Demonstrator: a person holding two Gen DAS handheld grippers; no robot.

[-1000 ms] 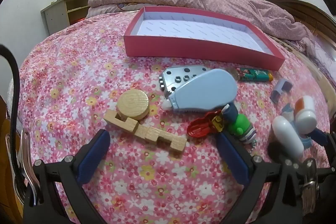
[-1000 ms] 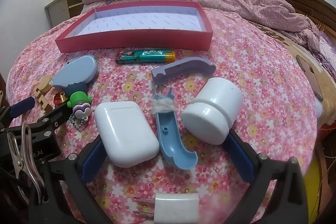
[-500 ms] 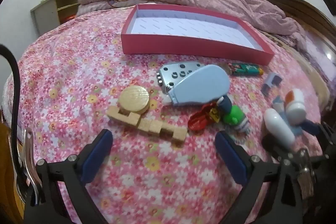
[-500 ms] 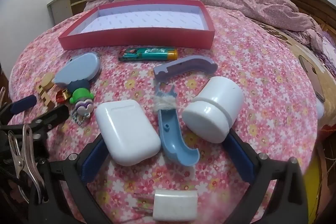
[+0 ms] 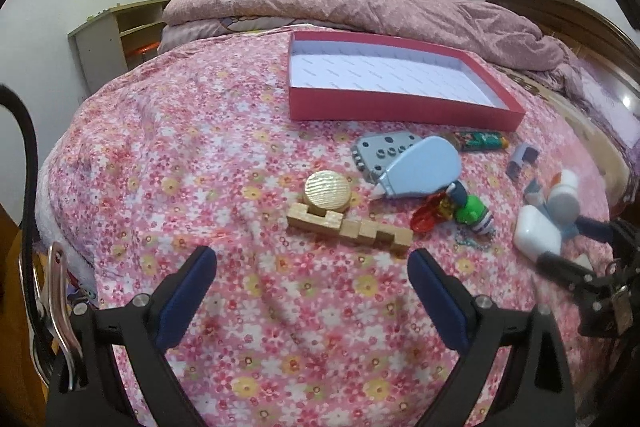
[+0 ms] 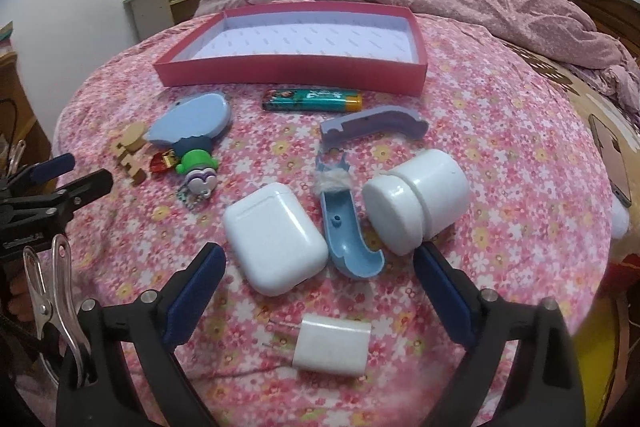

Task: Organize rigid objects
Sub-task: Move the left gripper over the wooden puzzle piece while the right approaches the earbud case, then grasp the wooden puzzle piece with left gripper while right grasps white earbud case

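Showing no legible writing, patterned lighter [image 6: 312, 100], red box [image 6: 288, 71]

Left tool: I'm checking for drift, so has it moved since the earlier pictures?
Yes. The left tool has pulled back and leftward: the wooden puzzle and the pink box now sit farther away and more to the right.

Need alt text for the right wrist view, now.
The open right gripper hovers over a floral bedspread, empty, with a white case, a blue scoop and a white jar just ahead and a charger between its fingers. Farther back lie a lighter and an empty pink tray.
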